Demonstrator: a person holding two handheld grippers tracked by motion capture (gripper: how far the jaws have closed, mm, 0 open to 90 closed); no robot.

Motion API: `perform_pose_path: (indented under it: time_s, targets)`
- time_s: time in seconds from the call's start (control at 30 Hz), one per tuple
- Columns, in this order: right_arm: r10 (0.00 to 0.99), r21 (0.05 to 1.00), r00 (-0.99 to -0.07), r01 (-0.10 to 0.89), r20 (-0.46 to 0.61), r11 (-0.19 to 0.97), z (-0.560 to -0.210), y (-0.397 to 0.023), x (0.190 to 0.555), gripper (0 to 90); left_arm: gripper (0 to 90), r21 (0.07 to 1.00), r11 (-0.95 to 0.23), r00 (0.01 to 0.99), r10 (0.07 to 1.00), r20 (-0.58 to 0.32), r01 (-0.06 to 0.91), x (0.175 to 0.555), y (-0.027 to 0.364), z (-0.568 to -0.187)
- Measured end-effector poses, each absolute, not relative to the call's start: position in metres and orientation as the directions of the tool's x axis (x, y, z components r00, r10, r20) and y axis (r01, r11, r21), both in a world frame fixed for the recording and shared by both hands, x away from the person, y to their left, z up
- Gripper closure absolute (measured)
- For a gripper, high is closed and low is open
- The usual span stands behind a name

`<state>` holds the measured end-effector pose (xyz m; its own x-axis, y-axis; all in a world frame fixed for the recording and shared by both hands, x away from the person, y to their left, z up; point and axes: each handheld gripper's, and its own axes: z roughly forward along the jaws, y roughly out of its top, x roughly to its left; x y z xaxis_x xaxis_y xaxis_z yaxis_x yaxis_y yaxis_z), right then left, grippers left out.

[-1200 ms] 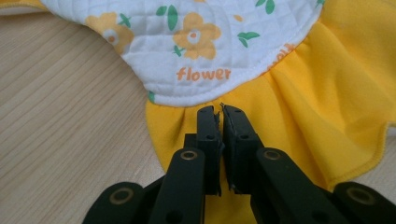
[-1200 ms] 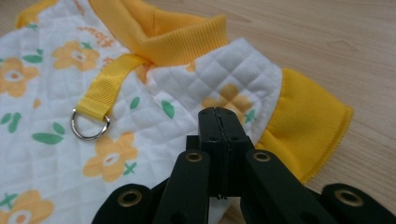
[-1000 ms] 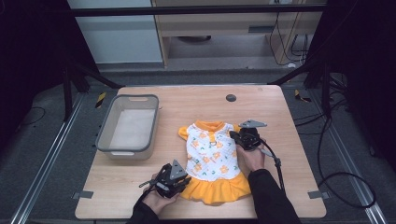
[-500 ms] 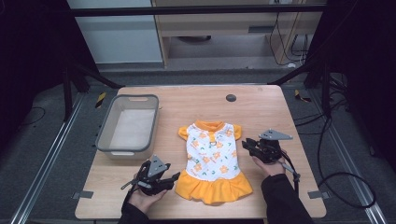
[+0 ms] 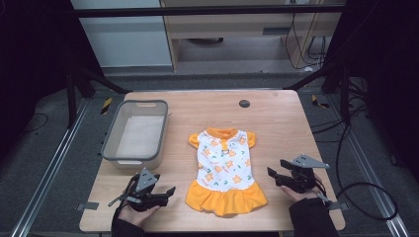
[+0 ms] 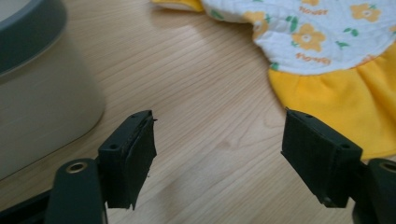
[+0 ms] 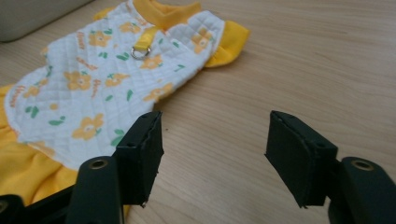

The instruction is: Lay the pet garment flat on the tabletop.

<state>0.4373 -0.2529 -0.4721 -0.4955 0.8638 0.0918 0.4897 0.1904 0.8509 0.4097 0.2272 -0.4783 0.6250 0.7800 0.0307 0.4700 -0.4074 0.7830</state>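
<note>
Orange-skirted and flower-printed, the little dress (image 5: 225, 170) lies flat near the middle of the wooden table (image 5: 276, 118), collar away from the person. From above, both hands rest low at the near edge. The left gripper (image 5: 167, 191) points toward the hem from the left; the right gripper (image 5: 272, 175) sits right of the skirt, aimed inward, and neither touches the cloth. A grey bin (image 5: 136, 133) stands at the left. In the left gripper view, the jaws have just been opening and stand spread over bare wood, the dress (image 6: 327, 51) beyond them. In the right gripper view, its jaws likewise have just been opening, nothing between them, the dress (image 7: 107, 79) just left.
</note>
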Motion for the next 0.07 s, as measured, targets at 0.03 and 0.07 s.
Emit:
perform_pose_path:
  time_s: [0.03, 0.07]
  targets:
    - [0.869, 0.85, -0.487, 0.492, 0.09, 0.188, -0.4736, -0.2554, 0.4357, 33.9, 24.2, 0.784, -0.407, 0.617, 0.786, 0.039, 0.469, 0.4099, 0.2298, -0.479]
    - [0.874, 0.848, -0.478, 0.497, 0.089, 0.185, -0.4749, -0.2579, 0.4344, 32.0, 23.9, 0.782, -0.407, 0.609, 0.792, 0.044, 0.472, 0.4102, 0.2328, -0.4798]
